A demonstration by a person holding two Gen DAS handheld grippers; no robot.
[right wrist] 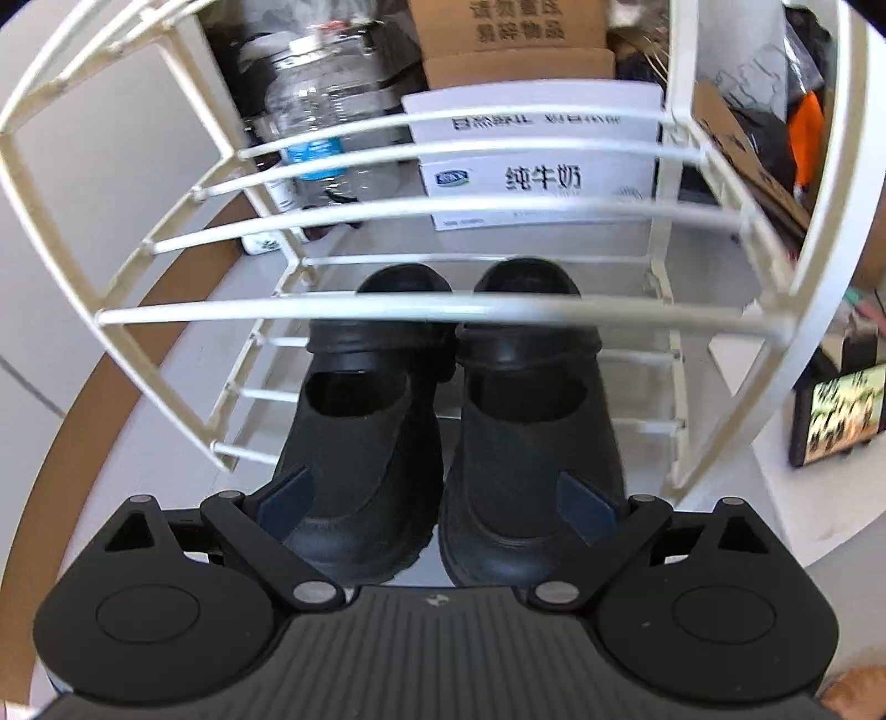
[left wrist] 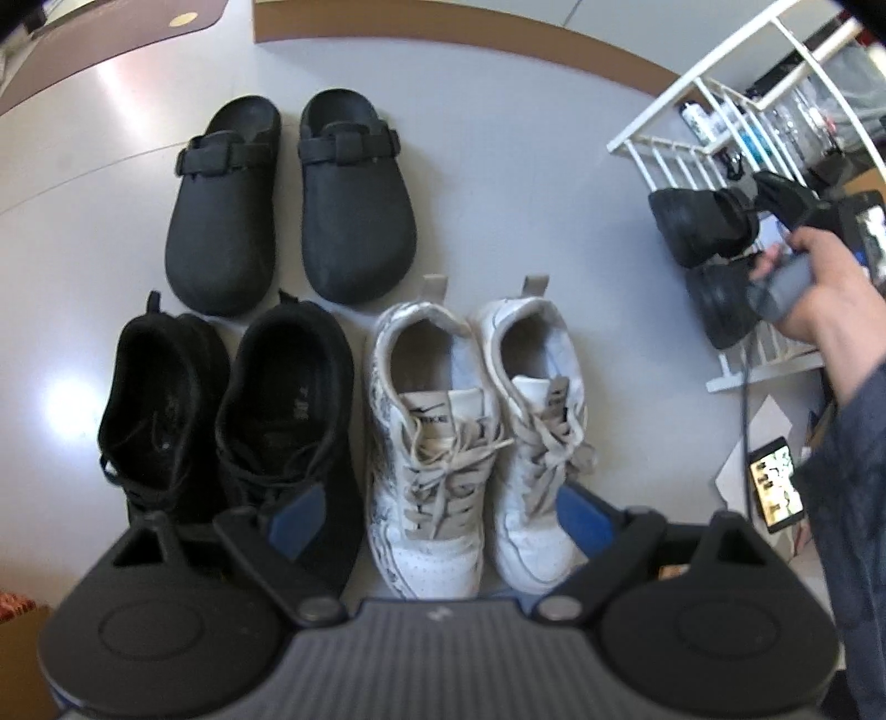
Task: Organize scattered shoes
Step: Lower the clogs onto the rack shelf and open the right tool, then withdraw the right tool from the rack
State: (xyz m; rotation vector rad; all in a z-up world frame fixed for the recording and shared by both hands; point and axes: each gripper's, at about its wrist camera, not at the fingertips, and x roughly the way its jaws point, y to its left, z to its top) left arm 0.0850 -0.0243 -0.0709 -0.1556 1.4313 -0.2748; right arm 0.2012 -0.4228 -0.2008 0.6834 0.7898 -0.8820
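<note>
In the left wrist view, a pair of black clogs [left wrist: 288, 199], a pair of black sneakers [left wrist: 232, 421] and a pair of white sneakers [left wrist: 476, 443] lie on the grey floor. My left gripper [left wrist: 437, 512] is open and empty above the sneakers' toes. My right gripper [right wrist: 440, 501] is open, its fingers spread around the heels of a pair of black strap shoes [right wrist: 448, 421] resting on the lower bars of the white shoe rack [right wrist: 387, 304]. That pair [left wrist: 703, 232] and the rack [left wrist: 681, 144] also show at the right of the left wrist view.
Behind the rack stand a clear water jug [right wrist: 326, 116], a white milk carton [right wrist: 537, 177] and a cardboard box [right wrist: 515, 39]. A phone with a lit screen [right wrist: 839, 415] lies right of the rack. A brown baseboard [left wrist: 498, 41] curves along the far wall.
</note>
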